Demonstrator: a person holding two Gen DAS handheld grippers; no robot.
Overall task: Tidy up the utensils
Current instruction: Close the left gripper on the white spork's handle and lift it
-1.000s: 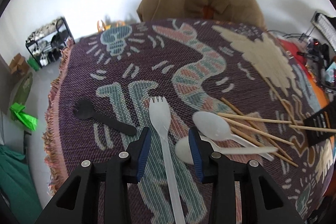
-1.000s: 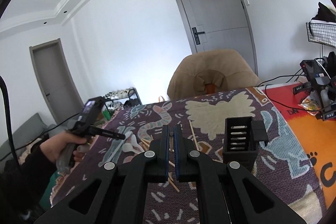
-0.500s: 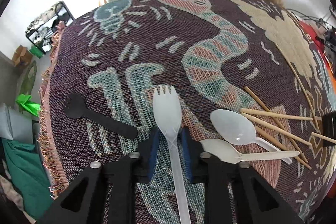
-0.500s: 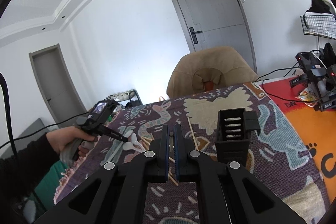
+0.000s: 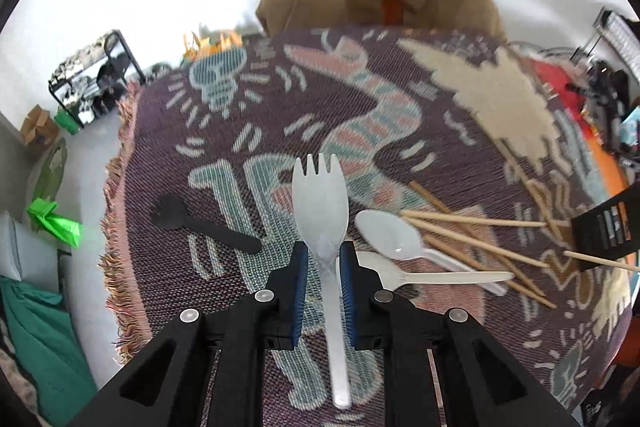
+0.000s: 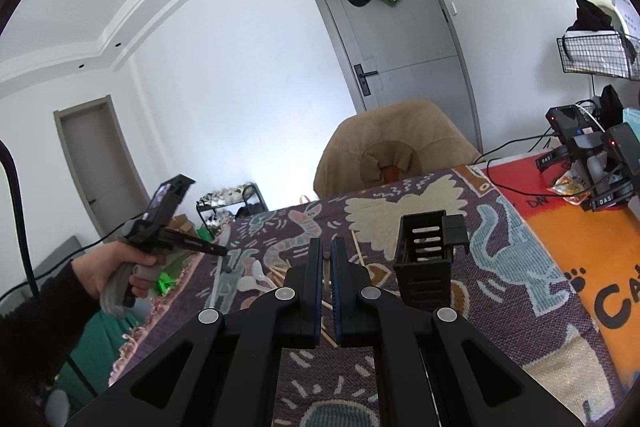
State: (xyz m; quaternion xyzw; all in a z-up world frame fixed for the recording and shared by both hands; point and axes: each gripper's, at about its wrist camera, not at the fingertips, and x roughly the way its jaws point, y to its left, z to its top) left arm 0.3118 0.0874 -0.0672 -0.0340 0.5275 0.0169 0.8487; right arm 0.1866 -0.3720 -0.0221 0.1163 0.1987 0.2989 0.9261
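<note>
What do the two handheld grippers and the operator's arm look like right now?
Both the left gripper and right gripper have matte black angular linkages with silver rivets and blue-padded fingers. The left one has a grey handle, a black cable and a top-mounted screen. The left hand is bare, with a black sleeve.

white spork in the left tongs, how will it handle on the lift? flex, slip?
The white spork looks like thin translucent plastic, so it is probably very light and a bit bendy. The left tongs clamp its narrow neck, with the long handle trailing behind, so it may pivot or droop. The smooth surface could slip if the squeeze is weak.
</note>
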